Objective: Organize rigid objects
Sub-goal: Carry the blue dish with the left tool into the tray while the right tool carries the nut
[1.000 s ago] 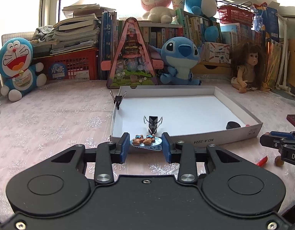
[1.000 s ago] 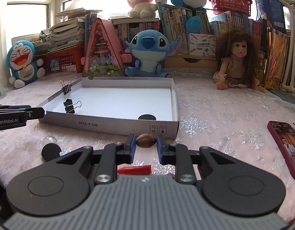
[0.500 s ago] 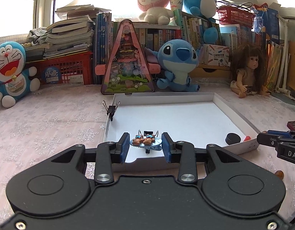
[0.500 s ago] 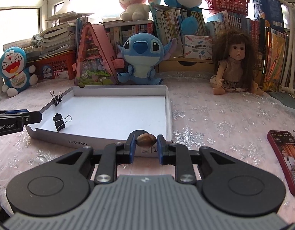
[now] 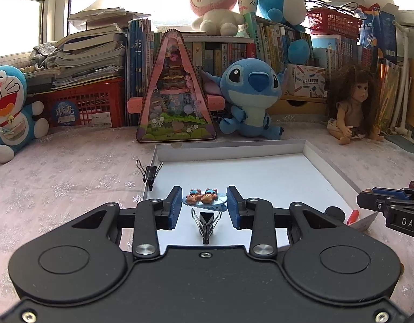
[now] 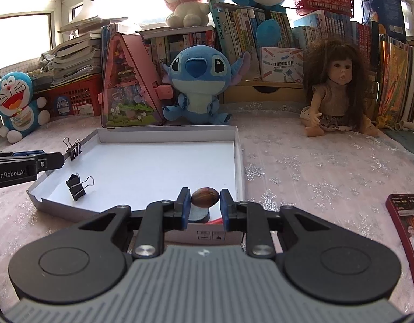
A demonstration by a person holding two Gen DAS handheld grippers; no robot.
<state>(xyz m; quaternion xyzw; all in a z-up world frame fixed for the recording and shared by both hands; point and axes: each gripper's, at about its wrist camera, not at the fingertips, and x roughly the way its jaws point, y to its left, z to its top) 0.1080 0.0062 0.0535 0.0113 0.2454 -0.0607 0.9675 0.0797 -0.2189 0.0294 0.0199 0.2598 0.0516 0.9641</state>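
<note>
Pink snowflake-patterned cloth covering desk [image 6: 301,177]; shallow white cardboard tray [image 6: 238,145] centre; bookshelves, plush toys at 12 o'clock. Left gripper [image 5: 204,206] fingers clamp pale-blue bear-decorated hair clip [image 5: 204,198]; right gripper [image 6: 205,205] fingers clamp brown oval nut-like object [image 6: 205,197].

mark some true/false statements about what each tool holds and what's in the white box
1. The left tool grips a blue hair clip with little bears. True.
2. The right tool is empty. False: it is shut on a brown oval nut.
3. A binder clip lies inside the white box. True.
4. The doll sits inside the box. False: it sits on the cloth beyond the box.
</note>
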